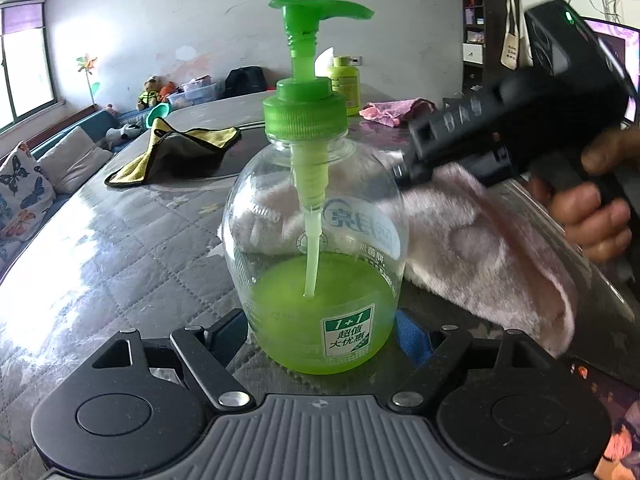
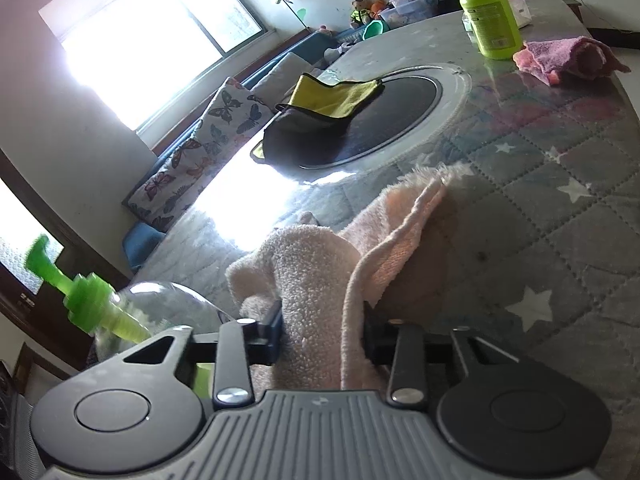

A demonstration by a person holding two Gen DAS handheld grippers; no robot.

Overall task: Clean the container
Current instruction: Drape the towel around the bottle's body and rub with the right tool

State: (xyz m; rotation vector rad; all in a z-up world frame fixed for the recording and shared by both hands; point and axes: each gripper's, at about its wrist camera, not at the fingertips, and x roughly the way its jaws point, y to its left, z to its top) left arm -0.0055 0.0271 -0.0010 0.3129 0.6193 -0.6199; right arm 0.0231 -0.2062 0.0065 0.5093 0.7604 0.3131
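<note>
Near the bench's front edge | bottle (image 1: 316, 216) standing upright, left tool (image 1: 320, 340) gripping its base | right tool (image 2: 322, 332) clamping towel (image 2: 320, 272), lying against bottle's right side.

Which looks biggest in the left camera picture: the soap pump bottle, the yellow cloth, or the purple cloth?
1. Soap pump bottle, but it is closest to the camera, so that may fool you.
2. Yellow cloth.
3. Purple cloth, which is farthest away.

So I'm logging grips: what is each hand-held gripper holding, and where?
Left hand-held gripper holds the pump bottle at its base; right hand-held gripper is shut on the bunched pink cloth.
</note>
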